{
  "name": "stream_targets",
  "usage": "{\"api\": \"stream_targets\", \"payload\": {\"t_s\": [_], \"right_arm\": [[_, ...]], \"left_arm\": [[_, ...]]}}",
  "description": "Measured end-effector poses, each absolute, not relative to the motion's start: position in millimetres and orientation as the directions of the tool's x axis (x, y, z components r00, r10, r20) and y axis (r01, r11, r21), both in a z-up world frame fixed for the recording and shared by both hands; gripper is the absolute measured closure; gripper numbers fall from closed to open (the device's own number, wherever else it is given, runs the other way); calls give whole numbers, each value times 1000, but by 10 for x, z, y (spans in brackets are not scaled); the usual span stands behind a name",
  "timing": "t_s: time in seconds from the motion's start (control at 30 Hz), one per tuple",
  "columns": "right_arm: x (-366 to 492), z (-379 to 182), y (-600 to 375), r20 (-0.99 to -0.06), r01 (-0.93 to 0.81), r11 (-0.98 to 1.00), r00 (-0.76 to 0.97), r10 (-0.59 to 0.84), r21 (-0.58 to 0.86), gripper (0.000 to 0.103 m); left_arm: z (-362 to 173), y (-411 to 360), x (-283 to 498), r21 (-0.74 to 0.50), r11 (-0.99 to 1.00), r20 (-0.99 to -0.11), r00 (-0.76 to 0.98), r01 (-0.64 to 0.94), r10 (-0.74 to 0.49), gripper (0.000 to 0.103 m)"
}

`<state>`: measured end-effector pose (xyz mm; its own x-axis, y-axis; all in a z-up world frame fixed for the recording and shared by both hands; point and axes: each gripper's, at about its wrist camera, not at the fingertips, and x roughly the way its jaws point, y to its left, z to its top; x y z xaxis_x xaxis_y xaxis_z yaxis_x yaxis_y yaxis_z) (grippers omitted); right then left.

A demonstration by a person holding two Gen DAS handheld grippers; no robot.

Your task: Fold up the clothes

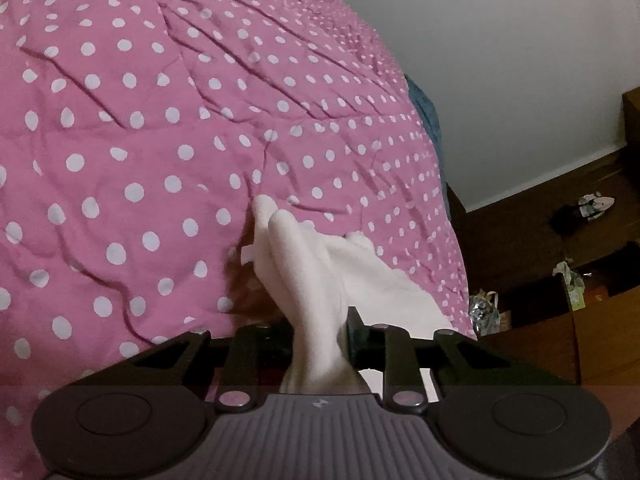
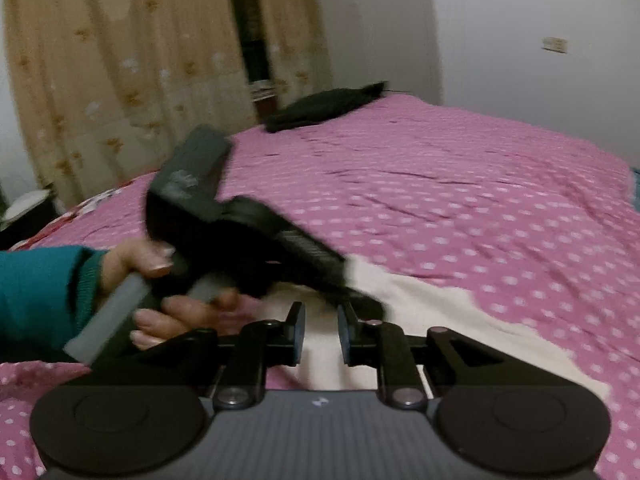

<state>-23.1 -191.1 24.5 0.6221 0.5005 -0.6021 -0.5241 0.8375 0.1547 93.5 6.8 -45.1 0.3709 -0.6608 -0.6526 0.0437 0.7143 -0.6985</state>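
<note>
A white garment [image 1: 304, 264] lies on the pink polka-dot bedspread [image 1: 120, 140]. A bunched fold of it rises into my left gripper [image 1: 320, 340], which is shut on it. In the right wrist view the same white garment [image 2: 440, 312] spreads flat over the bedspread [image 2: 440, 184]. There a hand [image 2: 160, 312] with a teal sleeve holds the left gripper [image 2: 360, 300], blurred, its tips down on the cloth. My right gripper [image 2: 322, 332] hovers just above the white garment, open, with cloth showing through the gap between its fingers.
A dark garment [image 2: 320, 108] lies at the far end of the bed by beige curtains [image 2: 120, 80]. Dark wooden furniture [image 1: 560, 320] with small items stands beyond the bed's right edge. Something blue [image 1: 430, 120] shows at that edge.
</note>
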Motion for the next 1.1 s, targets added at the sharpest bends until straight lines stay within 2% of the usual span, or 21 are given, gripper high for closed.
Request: {"api": "stream_targets", "payload": {"t_s": [0.07,0.2,0.27,0.33,0.6,1.0,1.1], "right_arm": [[-240,260,-2089,-614,-476,865,639,464,158,86],[-241,237,-2583,-646,-322,936,686,333,141,76],[-241,182,-2849,-666,-250,958,693,277,138,75],[-219,124,-3066,-683,-185,969,687,248,166,66],[-95,-276,-3661,-712,12,954,668,216,301,57],[16,-686,-3798,-676,102,867,673,302,488,58],[33,-695,-3749,-657,83,854,678,330,514,79]], "left_arm": [[-443,68,932,-694,718,-655,372,48,-658,77],[-427,58,918,-687,725,-660,372,53,-653,75],[-431,53,924,-680,731,-664,373,60,-648,74],[-434,48,931,-672,737,-668,374,66,-643,74],[-418,33,948,-639,764,-688,377,90,-619,68],[-360,-35,954,-598,790,-704,382,135,-598,70],[-305,-68,949,-589,793,-701,388,158,-598,73]]}}
